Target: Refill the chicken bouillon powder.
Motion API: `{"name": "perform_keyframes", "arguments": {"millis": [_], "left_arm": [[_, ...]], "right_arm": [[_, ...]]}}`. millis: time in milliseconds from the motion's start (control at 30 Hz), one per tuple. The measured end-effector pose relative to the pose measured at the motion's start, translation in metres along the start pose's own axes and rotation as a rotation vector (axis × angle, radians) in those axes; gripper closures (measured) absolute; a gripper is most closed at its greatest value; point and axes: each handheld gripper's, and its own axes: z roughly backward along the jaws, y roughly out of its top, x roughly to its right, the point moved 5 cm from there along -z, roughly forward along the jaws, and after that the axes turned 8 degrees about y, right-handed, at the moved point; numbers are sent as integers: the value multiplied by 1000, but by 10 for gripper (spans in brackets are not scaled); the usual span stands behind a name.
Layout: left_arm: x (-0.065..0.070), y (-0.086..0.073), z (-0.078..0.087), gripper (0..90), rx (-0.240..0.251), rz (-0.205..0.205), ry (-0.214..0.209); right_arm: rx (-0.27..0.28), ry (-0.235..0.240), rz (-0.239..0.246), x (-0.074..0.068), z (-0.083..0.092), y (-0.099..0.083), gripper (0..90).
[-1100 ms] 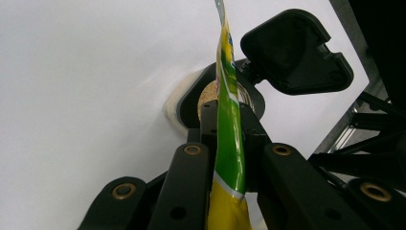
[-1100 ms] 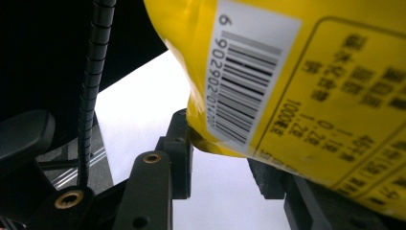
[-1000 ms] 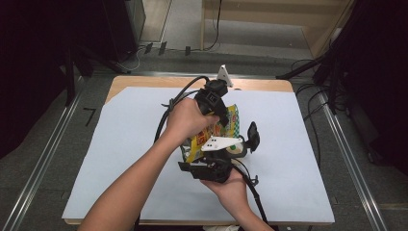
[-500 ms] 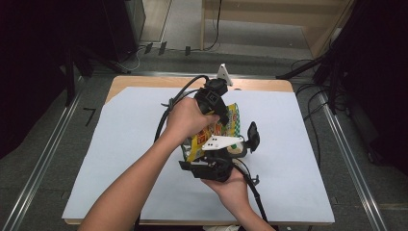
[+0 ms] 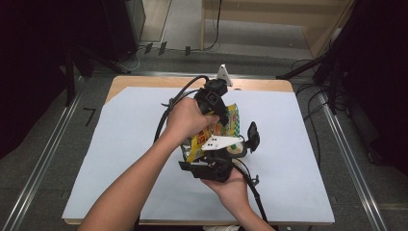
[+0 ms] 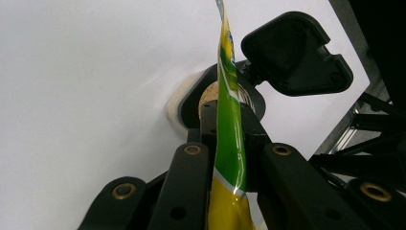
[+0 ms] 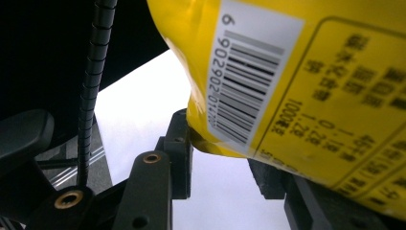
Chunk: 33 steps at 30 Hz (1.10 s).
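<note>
Here, both grippers holding one snack bag (image 5: pixel 211 137) above counter (image 5: pixel 120 144), mid-sheet. Left gripper (image 6: pixel 229 158) clamping fingers (image 6: pixel 191 187) shut on bag's thin top seam, bag hanging edge-on between them. Right gripper (image 7: pixel 225 153) gripping bag's lower end, barcode (image 7: pixel 249 72) side facing its camera. Bag's long axis running from far left gripper toward near right gripper; grippers opposing along it, likely pulling seam open next.
</note>
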Motion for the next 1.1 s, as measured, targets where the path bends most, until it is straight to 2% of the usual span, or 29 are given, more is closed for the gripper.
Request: {"name": "perform_keyframes", "arguments": {"millis": [600, 933, 1100], "left_arm": [[-1, 0, -1, 854, -5, 3, 4], [1, -1, 0, 855, -6, -10, 7], [4, -1, -2, 855, -8, -15, 22]], "right_arm": [[-1, 4, -4, -1, 0, 0, 656], [4, 0, 0, -1, -1, 0, 652], [6, 9, -12, 0, -4, -2, 648]]}}
